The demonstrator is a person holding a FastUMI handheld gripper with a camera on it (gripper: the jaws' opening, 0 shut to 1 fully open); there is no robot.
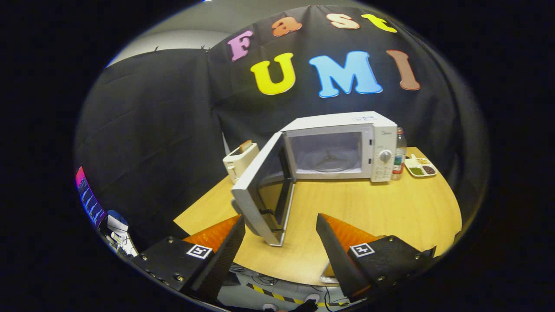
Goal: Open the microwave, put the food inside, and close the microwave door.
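Your tongs (279,232) are spread wide, holding nothing — the swung-open microwave door (260,193) stands just ahead between their fingers. The microwave (342,145) sits beyond on the tabletop (390,212), the food tray (420,167) beside a bottle (399,154).

We see a round wooden table (390,212) standing before a black cloth wall (151,130); above the cloth, a pale grey wall (195,26) shows; below the table's near edge lies a grey floor (243,294) with cables and yellow-black hazard tape (277,296); left of the table glows a monitor (89,200).
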